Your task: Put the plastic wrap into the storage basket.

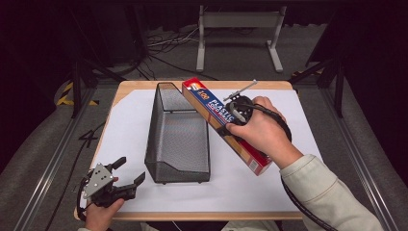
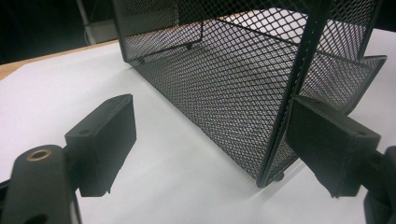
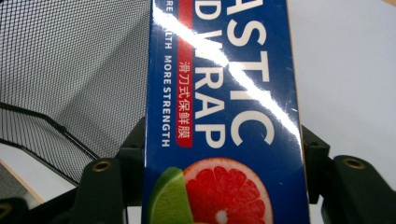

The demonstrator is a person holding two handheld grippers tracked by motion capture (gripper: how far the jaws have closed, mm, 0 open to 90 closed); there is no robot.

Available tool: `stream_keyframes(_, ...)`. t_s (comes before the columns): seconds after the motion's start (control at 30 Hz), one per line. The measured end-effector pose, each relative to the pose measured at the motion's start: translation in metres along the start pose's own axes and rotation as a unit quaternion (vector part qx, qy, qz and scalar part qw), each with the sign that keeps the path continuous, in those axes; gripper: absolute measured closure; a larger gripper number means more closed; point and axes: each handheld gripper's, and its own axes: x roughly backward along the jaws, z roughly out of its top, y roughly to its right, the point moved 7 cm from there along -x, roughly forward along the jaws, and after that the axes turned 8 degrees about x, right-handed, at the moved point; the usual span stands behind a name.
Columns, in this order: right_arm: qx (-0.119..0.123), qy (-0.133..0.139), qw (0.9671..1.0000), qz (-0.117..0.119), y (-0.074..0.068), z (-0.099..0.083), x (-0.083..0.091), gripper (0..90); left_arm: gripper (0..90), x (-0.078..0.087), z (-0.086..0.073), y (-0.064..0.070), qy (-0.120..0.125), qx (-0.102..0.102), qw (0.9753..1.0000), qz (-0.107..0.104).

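Beside the mesh basket point(image 1: 177, 139), just off its right wall, my right claw point(image 1: 234, 117) is clenched on the plastic wrap box point(image 1: 211, 109), which rides tilted with its far end at the basket's rim. I judge the pickup done and the drop into the basket still ahead. That box is long, glossy cardboard; the basket is black wire mesh, a deep open trough. Near the basket's front corner my left claw point(image 1: 126, 172) hangs released, grasping nothing.
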Motion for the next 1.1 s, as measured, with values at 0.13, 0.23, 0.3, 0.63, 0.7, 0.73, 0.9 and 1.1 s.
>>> stream_keyframes(0.13, -0.008, -0.001, 1.0, 0.0, -0.006, 0.006, -0.006, 40.1, 17.2, -0.001, 0.001, 0.001, 0.0, 0.001, 1.0, -0.003)
stream_keyframes(0.23, -0.015, -0.001, 0.9999, -0.004, -0.011, 0.012, -0.01, 40.1, 17.2, -0.002, 0.002, 0.001, 0.004, -0.003, 1.0, -0.004)
stream_keyframes(0.3, -0.019, 0.002, 0.9998, -0.003, -0.014, 0.015, -0.012, 40.1, 17.1, -0.003, 0.002, 0.001, 0.005, -0.004, 1.0, -0.005)
stream_keyframes(0.63, -0.039, 0.005, 0.9992, 0.002, -0.028, 0.028, -0.026, 40.1, 17.0, -0.003, 0.004, 0.002, 0.009, -0.005, 0.9999, -0.01)
stream_keyframes(0.7, -0.044, 0.005, 0.999, 0.006, -0.032, 0.03, -0.03, 40.1, 17.0, -0.003, 0.004, 0.002, 0.009, -0.005, 0.9999, -0.011)
stream_keyframes(0.73, -0.045, 0.006, 0.9989, 0.009, -0.033, 0.03, -0.031, 40.1, 17.0, -0.003, 0.004, 0.002, 0.009, -0.005, 0.9999, -0.01)
stream_keyframes(0.9, -0.06, 0.011, 0.998, 0.019, -0.04, 0.034, -0.041, 40.1, 16.9, -0.002, 0.004, 0.002, 0.009, -0.005, 0.9999, -0.013)
stream_keyframes(1.1, -0.075, -0.001, 0.9969, 0.022, -0.046, 0.035, -0.051, 40.1, 16.9, -0.002, 0.003, 0.002, 0.009, -0.005, 0.9999, -0.013)
